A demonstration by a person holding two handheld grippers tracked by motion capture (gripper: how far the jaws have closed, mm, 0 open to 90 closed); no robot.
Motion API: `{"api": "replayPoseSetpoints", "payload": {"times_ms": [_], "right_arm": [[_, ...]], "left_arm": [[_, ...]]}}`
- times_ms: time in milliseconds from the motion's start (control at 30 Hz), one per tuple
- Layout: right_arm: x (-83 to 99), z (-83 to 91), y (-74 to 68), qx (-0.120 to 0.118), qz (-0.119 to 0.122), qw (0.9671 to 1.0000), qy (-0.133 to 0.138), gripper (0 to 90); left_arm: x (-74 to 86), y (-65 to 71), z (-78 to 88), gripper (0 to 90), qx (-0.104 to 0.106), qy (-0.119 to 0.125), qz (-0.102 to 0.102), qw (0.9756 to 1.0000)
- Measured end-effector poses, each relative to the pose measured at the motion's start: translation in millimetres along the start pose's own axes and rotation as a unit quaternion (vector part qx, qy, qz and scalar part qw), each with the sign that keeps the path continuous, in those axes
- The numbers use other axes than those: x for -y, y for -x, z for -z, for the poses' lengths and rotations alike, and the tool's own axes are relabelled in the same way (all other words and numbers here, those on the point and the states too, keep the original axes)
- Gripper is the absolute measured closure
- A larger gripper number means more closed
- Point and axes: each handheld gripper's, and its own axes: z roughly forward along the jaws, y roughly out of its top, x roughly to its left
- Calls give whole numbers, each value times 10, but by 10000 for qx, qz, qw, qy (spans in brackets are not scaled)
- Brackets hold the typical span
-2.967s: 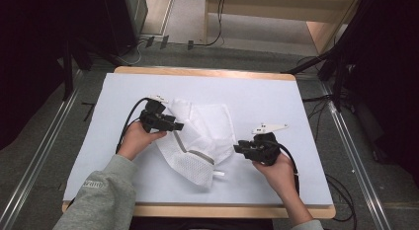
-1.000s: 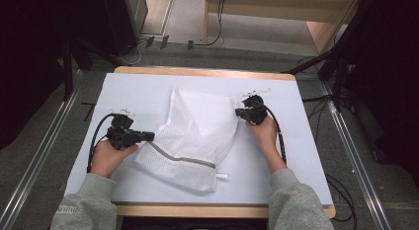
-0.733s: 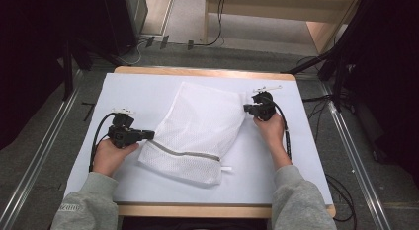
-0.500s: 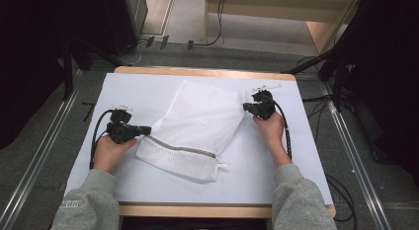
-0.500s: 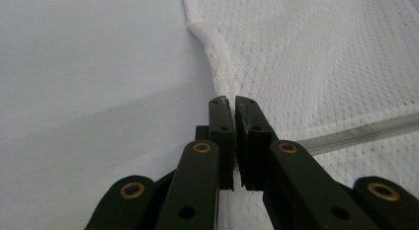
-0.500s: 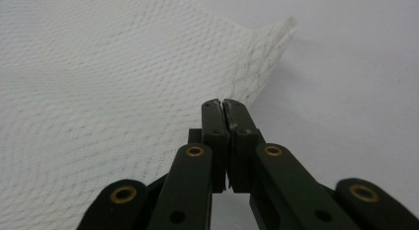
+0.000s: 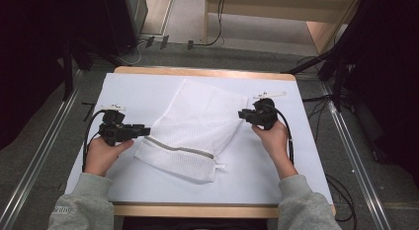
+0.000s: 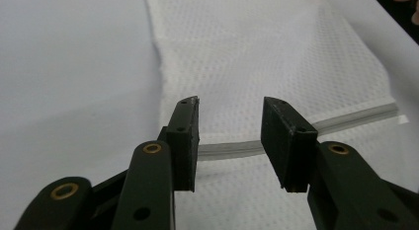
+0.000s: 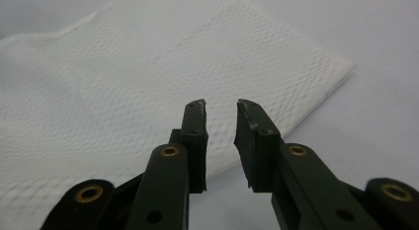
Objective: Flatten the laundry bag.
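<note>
Item: mesh bag (image 7: 195, 129), white, with grey zipper (image 7: 179, 147); laid flat on a white table cover (image 7: 148, 94).

Changes against earlier frames: three seconds before, the bag was bunched between both grippers near the table's middle. By this moment it lay spread out and smooth, slanting from its zipper end near the person to its closed end farther off. Half a second before, both grippers sat at the bag's edges; each now stood slightly clear of the fabric.

Left gripper (image 7: 144, 130): jaws were spread, nothing between them. In the left gripper view (image 8: 230, 141) the zipper (image 8: 232, 147) ran crosswise just beyond the jaw tips, the mesh stretching away past it. Held by the left hand (image 7: 102, 153), just left of the bag's zipper corner.

Right gripper (image 7: 242, 114): jaws were parted by a narrow gap, gripping nothing. In the right gripper view (image 9: 221, 136) the bag's edge (image 9: 197, 82) lay just ahead of the tips, a corner off to their right. Held by the right hand (image 7: 271, 137).

Contents of bag: it lay flat; contents could not be told.
</note>
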Motion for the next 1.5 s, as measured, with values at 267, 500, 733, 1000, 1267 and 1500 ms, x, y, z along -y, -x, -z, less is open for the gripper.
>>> {"api": "replayPoseSetpoints", "payload": {"times_ms": [267,500,733,1000,1267,1500], "right_arm": [[189,106,-192,-130,186,9996,-164,778],[332,172,-261,-266,168,9992,-245,769],[388,210,-316,-290,224,9991,-221,761],[434,180,-393,-340,276,9986,-306,762],[448,127,-459,-342,367,9984,-264,744],[437,49,-422,-326,301,9987,-237,728]], "left_arm": [[7,368,-99,592,345,-178,-345,9987],[37,678,-211,580,604,-268,-644,9957],[35,949,-377,559,850,-408,-896,9915],[120,1209,-578,562,1131,-570,-1070,9862],[225,1313,-922,545,1182,-893,-1100,9828],[286,1321,-1116,495,998,-1019,-1144,9831]]}}
